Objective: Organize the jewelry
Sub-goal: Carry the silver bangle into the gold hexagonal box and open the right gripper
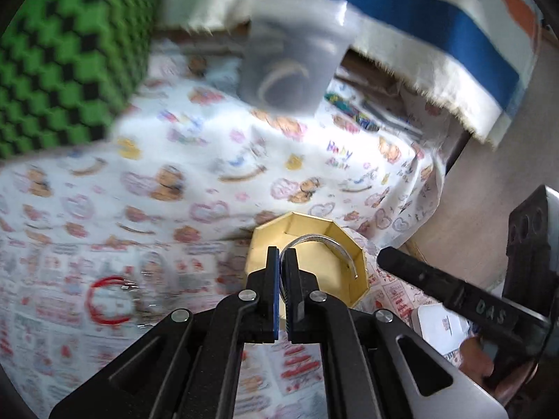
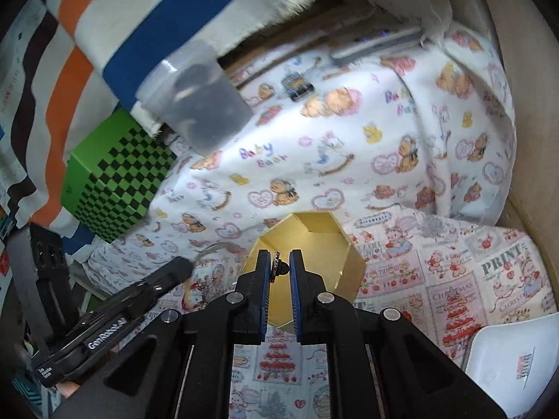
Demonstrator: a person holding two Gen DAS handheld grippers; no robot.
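Note:
A gold octagonal box [image 1: 311, 241] lies open on the printed cloth; it also shows in the right wrist view [image 2: 314, 241]. My left gripper [image 1: 282, 256] is shut on a silver bangle [image 1: 335, 246] that arcs over the box's inside. My right gripper [image 2: 280, 260] is shut on a small dark jewelry piece [image 2: 279, 265], held over the box's near edge. The right gripper's finger [image 1: 429, 279] shows at the right of the left wrist view. The left gripper [image 2: 157, 279] shows at the left of the right wrist view.
A green and black checkered box [image 2: 115, 178] stands at the left. A translucent plastic container [image 2: 195, 101] sits behind. A red bangle [image 1: 108, 300] lies on the cloth at the left. A white card [image 2: 517, 359] lies at the right. Striped fabric hangs behind.

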